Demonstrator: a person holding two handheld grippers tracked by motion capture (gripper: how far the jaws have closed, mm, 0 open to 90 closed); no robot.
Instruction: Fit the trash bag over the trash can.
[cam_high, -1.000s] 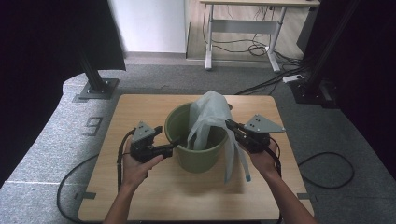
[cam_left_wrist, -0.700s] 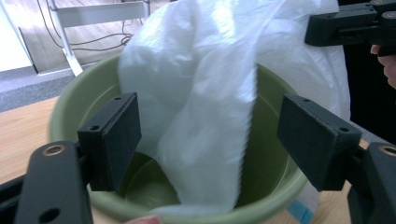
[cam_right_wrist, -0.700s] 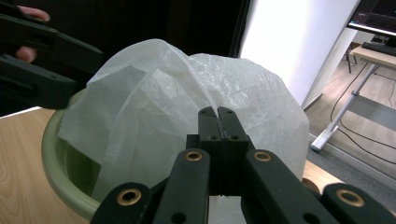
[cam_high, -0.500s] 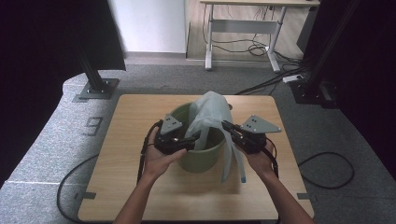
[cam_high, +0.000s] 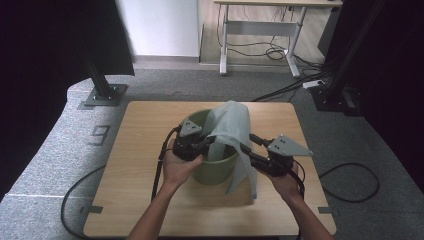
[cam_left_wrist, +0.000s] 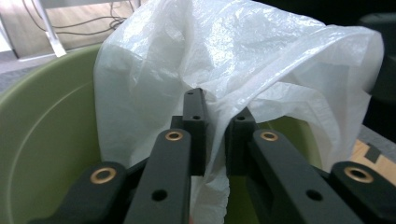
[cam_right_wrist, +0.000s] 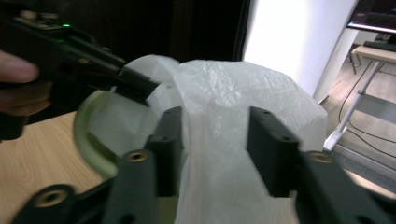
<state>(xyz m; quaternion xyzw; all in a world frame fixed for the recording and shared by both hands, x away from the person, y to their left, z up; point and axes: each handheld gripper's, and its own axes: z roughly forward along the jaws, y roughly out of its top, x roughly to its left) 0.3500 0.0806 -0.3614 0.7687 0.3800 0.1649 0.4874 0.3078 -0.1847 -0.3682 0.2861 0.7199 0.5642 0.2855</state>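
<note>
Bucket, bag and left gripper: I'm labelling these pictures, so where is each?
Bucket (cam_high: 216, 169), high view, its green front wall.
Bag (cam_left_wrist: 261, 60), left gripper view, its crinkled white upper side.
Left gripper (cam_left_wrist: 215, 128), left gripper view, between the tips pinching the bag.

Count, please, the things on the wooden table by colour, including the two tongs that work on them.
Green: 1, the bucket
White: 1, the plastic bag standing in the bucket
Black: 2, the left tongs and the right tongs
Total: 4
</note>
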